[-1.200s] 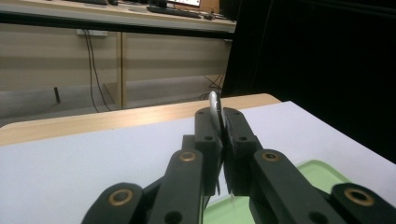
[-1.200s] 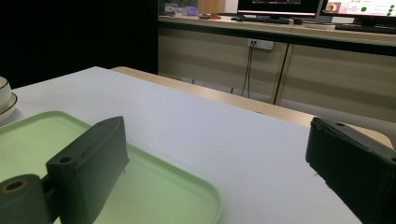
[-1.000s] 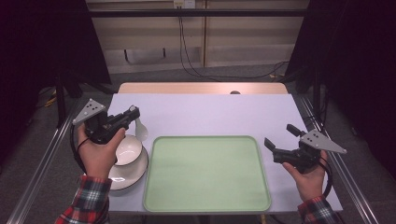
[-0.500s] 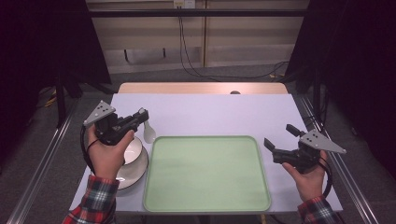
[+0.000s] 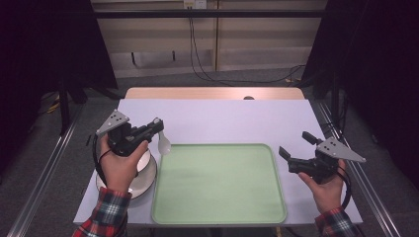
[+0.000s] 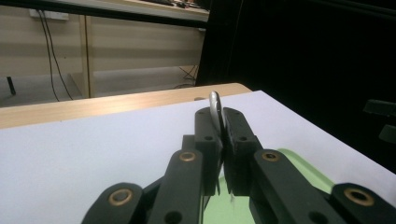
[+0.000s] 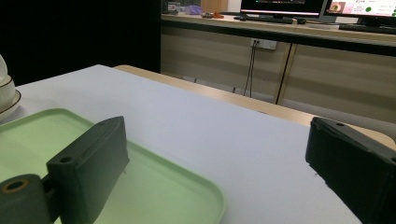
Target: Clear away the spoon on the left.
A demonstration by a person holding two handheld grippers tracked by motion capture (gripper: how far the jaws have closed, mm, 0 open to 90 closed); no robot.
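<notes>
My left gripper [image 5: 157, 126] has its jaws clamped on a white spoon [image 5: 163, 143]. From above, the spoon hangs bowl-down from the jaw tips, in the air just beside the tray [image 5: 218, 183] at its 10 o'clock corner. In the left gripper view I see the spoon's handle [image 6: 215, 108] pinched edge-on between the two pads, poking up past them. Below my left hand [image 5: 120, 166] sits a bowl [image 5: 144, 161] on a plate [image 5: 142, 183], at 9 o'clock from the tray, touching its edge or nearly so. My right gripper [image 5: 295, 149] hovers at 3 o'clock off the tray, jaws spread wide with nothing between them; its own view shows the two pads [image 7: 88, 163] well apart over the tray's corner [image 7: 187, 186].
</notes>
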